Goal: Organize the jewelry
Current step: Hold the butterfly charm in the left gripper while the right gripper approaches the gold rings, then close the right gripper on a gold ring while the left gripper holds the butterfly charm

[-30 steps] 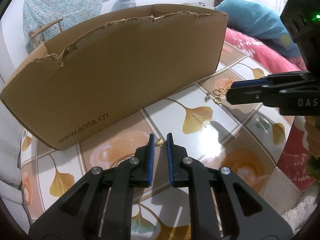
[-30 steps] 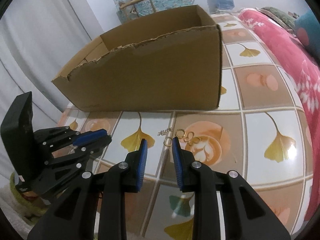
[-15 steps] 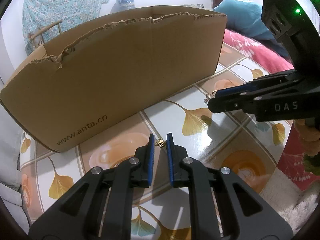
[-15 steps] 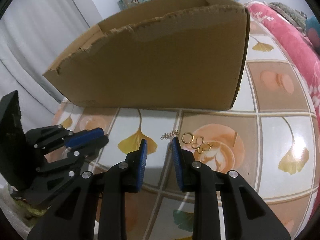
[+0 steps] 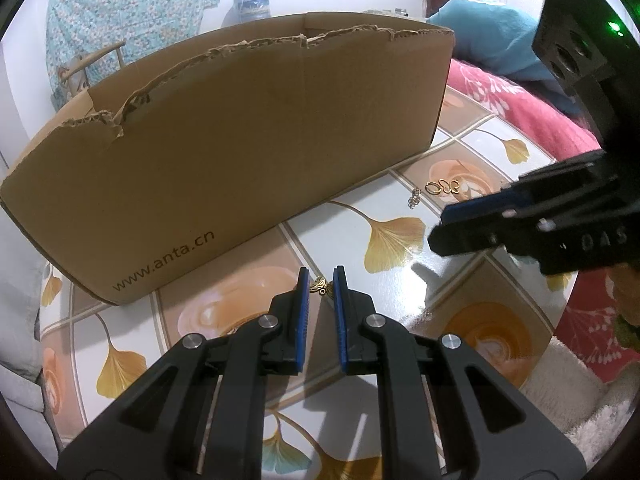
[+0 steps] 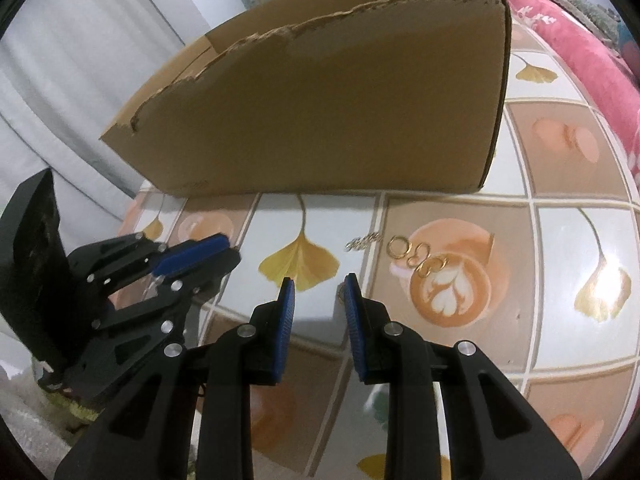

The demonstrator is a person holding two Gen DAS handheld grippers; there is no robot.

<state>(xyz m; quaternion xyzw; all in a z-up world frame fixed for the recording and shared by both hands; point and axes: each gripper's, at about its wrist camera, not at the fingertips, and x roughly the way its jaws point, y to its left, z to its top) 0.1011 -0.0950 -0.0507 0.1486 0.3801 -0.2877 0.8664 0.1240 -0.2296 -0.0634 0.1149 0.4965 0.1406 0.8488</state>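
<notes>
My left gripper (image 5: pixel 321 286) holds a small gold butterfly-shaped charm (image 5: pixel 321 286) pinched between the tips of its blue pads (image 5: pixel 303 312), the jaws drawn in narrow around it, just above the table (image 5: pixel 248 312) with its gingko-leaf and coffee-cup pattern. Right behind the charm stands a big cardboard box (image 5: pixel 248 136) with a torn upper edge and a web address printed low on its near wall. My right gripper (image 6: pixel 318 292) hovers over the table with its jaws apart and nothing held between the pads; a small ring (image 6: pixel 341 295) lies on the table just beside the inner edge of its right finger, and I cannot tell whether the two touch. Ahead of that gripper, on the coffee-cup tile, lies a loose cluster of gold rings (image 6: pixel 416 254), and just to their left a short silver chain piece (image 6: pixel 362 242). In the left wrist view these same rings (image 5: pixel 442 186) lie near the box's right corner, with my right gripper (image 5: pixel 452 224) reaching in from the right, near them. A red flowered blanket (image 5: pixel 520 108) and a blue pillow (image 5: pixel 488 44) lie beyond the table's far edge.
</notes>
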